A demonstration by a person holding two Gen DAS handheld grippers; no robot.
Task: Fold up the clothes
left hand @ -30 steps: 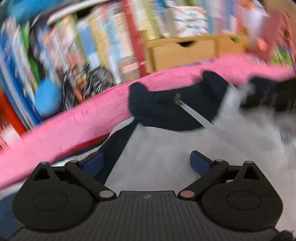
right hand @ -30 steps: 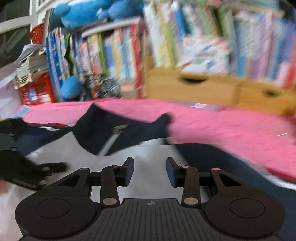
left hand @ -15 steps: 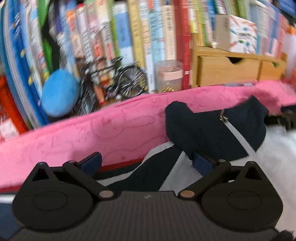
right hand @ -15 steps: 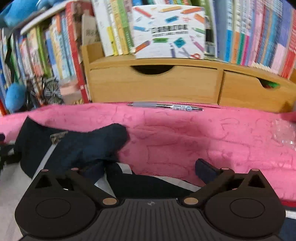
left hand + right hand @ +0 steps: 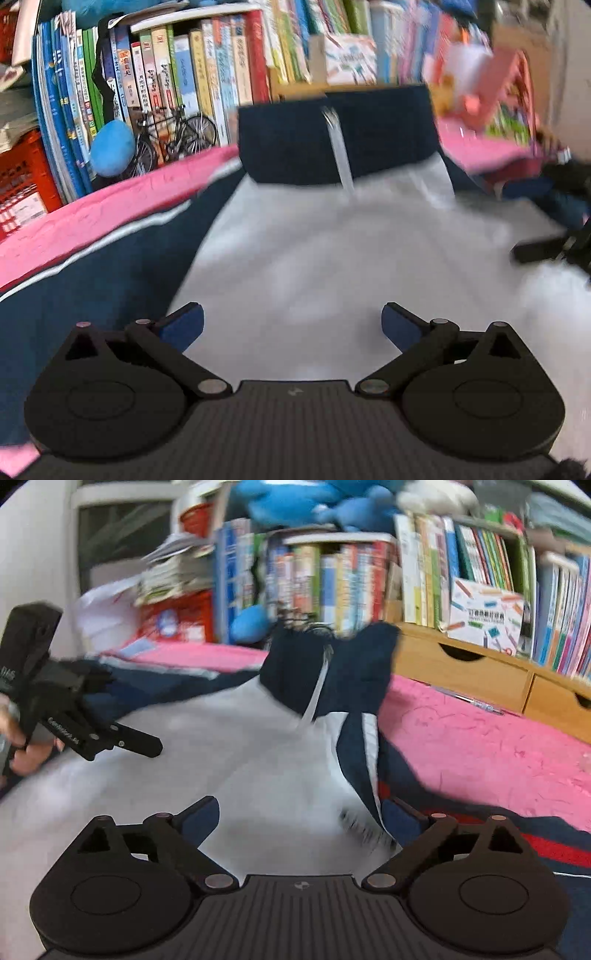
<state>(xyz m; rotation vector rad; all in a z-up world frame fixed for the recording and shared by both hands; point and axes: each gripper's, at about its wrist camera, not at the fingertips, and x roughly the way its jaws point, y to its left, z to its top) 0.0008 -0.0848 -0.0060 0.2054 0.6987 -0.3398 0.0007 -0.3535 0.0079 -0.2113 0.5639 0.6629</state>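
A white jacket with a navy collar, a zip and navy sleeves lies spread on a pink blanket. My left gripper hovers open over the white front, nothing between its blue pads. In the right wrist view the jacket fills the middle, collar at the back. My right gripper is open above the seam where white meets the right navy sleeve. The left gripper, held in a hand, shows at the left. The right gripper is blurred.
Packed bookshelves stand behind the blanket, with a toy bicycle, a blue plush and a red crate. Wooden drawers line the back right, a pen in front of them. Pink blanket lies bare at right.
The right gripper's jaws went from narrow to wide open. Both grippers swung out to the collar's sides, then back over the white front. The collar now lies flatter and squarer.
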